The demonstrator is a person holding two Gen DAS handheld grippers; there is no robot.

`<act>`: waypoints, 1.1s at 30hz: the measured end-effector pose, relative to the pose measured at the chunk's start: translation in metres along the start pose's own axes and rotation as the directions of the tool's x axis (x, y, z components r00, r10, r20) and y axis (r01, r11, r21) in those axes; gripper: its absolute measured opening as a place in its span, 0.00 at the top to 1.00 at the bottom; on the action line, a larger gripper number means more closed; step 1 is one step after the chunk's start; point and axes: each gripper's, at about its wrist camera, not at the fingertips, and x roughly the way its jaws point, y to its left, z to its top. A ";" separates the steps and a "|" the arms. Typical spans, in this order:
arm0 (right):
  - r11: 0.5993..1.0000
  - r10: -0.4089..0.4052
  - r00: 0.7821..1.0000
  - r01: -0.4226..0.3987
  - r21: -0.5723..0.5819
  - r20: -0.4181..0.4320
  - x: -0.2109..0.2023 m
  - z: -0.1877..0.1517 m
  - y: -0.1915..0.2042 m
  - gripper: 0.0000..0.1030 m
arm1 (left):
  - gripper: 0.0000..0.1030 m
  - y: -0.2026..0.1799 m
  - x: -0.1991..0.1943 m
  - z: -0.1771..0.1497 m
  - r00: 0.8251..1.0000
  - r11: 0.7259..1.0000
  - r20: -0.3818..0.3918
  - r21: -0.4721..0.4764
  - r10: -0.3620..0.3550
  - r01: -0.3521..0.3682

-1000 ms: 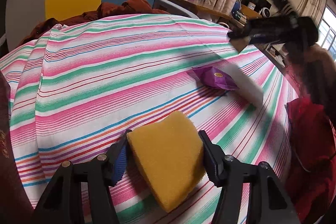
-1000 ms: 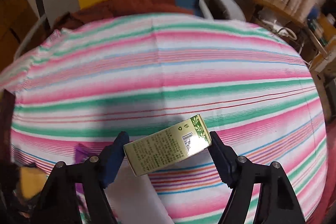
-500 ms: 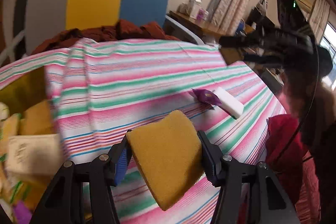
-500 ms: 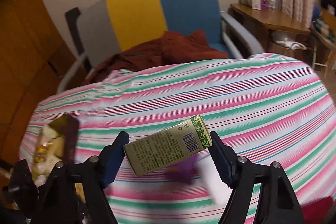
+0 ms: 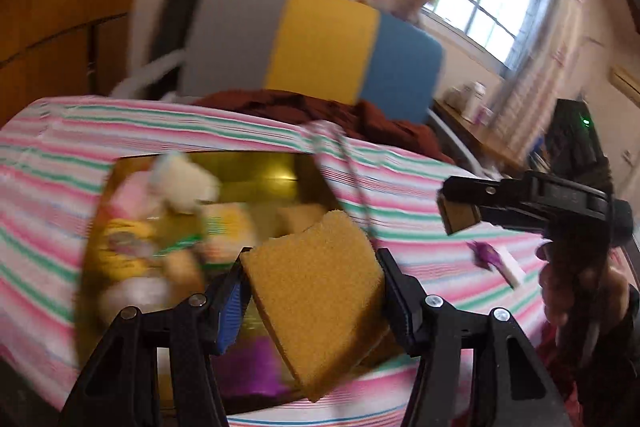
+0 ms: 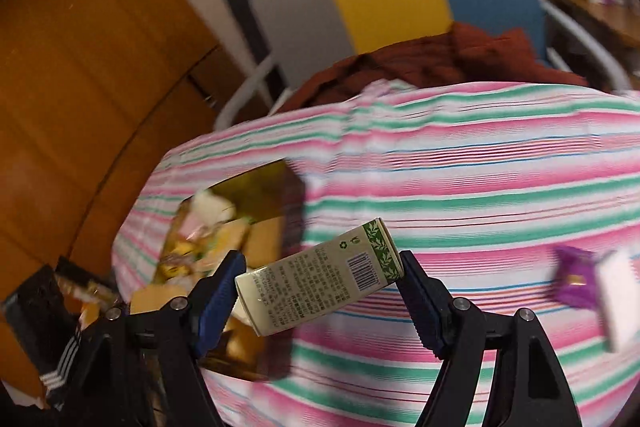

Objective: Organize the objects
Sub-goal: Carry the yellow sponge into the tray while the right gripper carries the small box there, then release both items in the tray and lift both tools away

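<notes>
The chief risk noted was a drop short of the gold box: the yellow sponge sat skewed between the fingers of the left gripper, its lower corner hanging well below them, and could slip or catch the box rim on release. The box appeared already crowded, though blur prevented a firm reading of its contents, so anything added might ride up and spill onto the striped worktop. The left gripper's fingers stood at a middling spread, pressed on both sides of the sponge, with the box at about 11 o'clock. The right gripper held the green-and-cream carton endwise and tilted, fingers moderately wide; the box lay at 10 o'clock. A purple packet and white block remained on the worktop at 3 o'clock.
</notes>
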 end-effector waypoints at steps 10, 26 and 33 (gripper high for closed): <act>0.994 0.103 0.995 -0.103 -0.024 -0.019 0.065 0.039 0.090 0.00 | 0.19 0.052 0.012 -0.007 0.995 0.990 -0.025 -0.102 0.094 -0.096; 0.999 -0.014 1.000 0.014 -0.037 -0.009 0.047 -0.013 0.087 0.00 | 0.18 0.048 -0.010 -0.016 0.976 0.972 0.006 -0.099 0.217 -0.215; 0.986 -0.121 0.991 0.126 -0.111 0.051 0.036 -0.038 0.095 0.00 | 0.18 0.042 -0.022 -0.022 0.967 0.962 0.011 -0.096 0.256 -0.254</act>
